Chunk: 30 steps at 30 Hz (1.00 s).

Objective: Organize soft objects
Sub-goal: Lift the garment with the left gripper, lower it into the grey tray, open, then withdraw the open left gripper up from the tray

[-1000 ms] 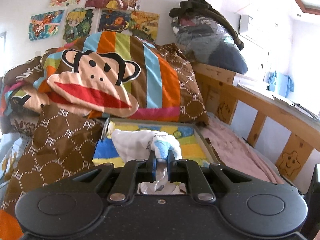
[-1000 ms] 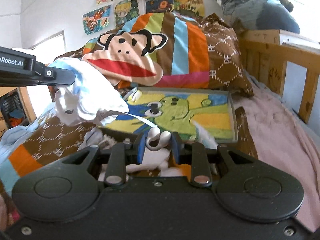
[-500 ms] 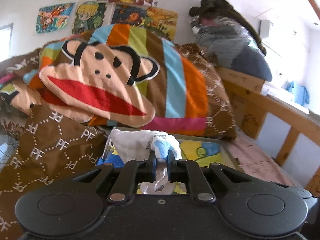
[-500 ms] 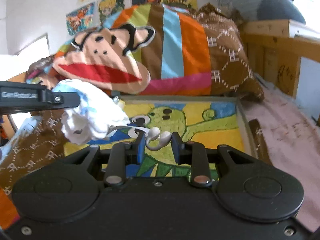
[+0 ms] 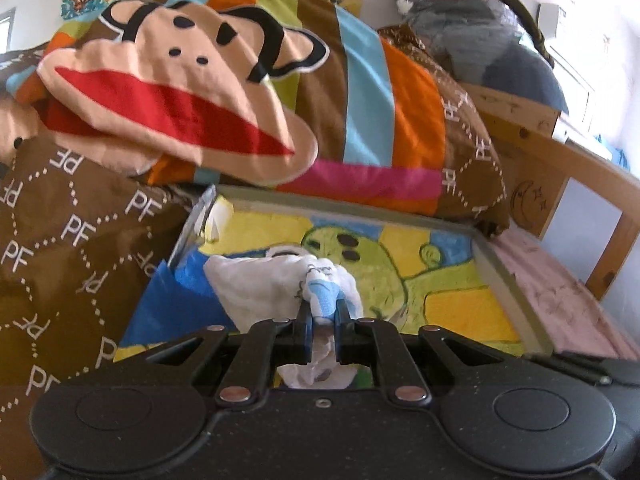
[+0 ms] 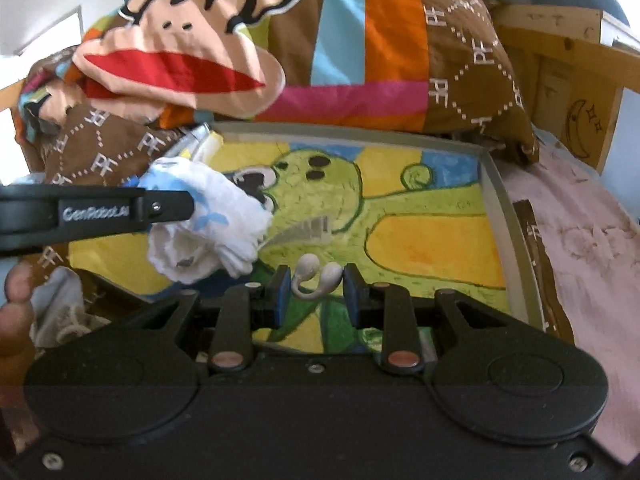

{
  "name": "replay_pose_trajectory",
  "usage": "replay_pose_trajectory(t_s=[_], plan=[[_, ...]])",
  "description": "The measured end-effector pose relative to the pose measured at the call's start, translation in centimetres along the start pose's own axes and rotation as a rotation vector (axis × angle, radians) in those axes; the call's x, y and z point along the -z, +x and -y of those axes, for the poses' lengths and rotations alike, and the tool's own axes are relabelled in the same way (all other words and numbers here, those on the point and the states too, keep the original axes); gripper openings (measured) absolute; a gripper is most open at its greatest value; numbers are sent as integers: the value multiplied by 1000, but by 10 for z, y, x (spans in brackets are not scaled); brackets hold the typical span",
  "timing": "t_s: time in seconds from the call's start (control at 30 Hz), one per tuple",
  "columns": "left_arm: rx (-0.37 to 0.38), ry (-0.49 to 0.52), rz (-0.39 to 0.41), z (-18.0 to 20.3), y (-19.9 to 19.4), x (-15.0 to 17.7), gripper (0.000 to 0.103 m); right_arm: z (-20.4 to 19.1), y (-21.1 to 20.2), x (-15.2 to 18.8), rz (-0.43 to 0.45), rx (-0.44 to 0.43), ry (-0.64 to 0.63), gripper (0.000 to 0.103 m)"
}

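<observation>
Left tool [image 5: 322,322], black w/ blue pads, is clamped tight on a bunched white cloth w/ pale blue print [image 5: 256,284]. Cloth hangs from the pads above the near-left part of a framed painting of a green cartoon creature on yellow and blue [image 5: 436,280]; whether it touches the painting can't be told. In the right wrist view the same cloth [image 6: 208,220] shows as a crumpled bundle at the tip of the left tool's black arm, which comes in from the left edge.

Right tool [image 6: 316,294] has its pads partly apart, pressing either side of a small off-white looped piece [image 6: 320,276], like a cord or strap end; exact item unclear.

Painting lies flat on a bed w/ a pink sheet [image 6: 580,240], its grey frame near the wooden bed rail [image 5: 560,152]. Behind the painting's far edge sits a folded striped quilt w/ a big monkey face [image 5: 180,92]. A person's fingers [image 6: 16,300] show at the lower left edge.
</observation>
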<state>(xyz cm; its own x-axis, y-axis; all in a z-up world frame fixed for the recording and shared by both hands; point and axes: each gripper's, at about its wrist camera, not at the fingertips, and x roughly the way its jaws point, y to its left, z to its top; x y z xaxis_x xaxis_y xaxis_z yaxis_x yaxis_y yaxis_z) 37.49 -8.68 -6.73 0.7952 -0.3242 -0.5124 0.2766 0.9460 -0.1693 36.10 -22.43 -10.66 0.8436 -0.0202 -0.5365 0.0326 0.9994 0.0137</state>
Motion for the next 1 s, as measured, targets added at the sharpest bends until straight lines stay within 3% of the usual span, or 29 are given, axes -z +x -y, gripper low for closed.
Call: replay_pose_trajectory(t_s=[0.3,0.43,0.57,0.83,1.0], plan=[[3,2,-58,-4,4,9,11,-1,17,6,-38,3,-18,22],[1,-4,-84,-4,3,7,17,-1,10,8,-30,-1,-19,24],[-1,-29,-109,-9,1,5,22,-2,-1,9,-21,-2,-23,34],[4,-58,-98,-18,-21,-1,48,1,-30,-2,31,9,-38,58],[-1,-64,-48,-20,-45,-9,60,11,-54,-10,85,22,-16,84]])
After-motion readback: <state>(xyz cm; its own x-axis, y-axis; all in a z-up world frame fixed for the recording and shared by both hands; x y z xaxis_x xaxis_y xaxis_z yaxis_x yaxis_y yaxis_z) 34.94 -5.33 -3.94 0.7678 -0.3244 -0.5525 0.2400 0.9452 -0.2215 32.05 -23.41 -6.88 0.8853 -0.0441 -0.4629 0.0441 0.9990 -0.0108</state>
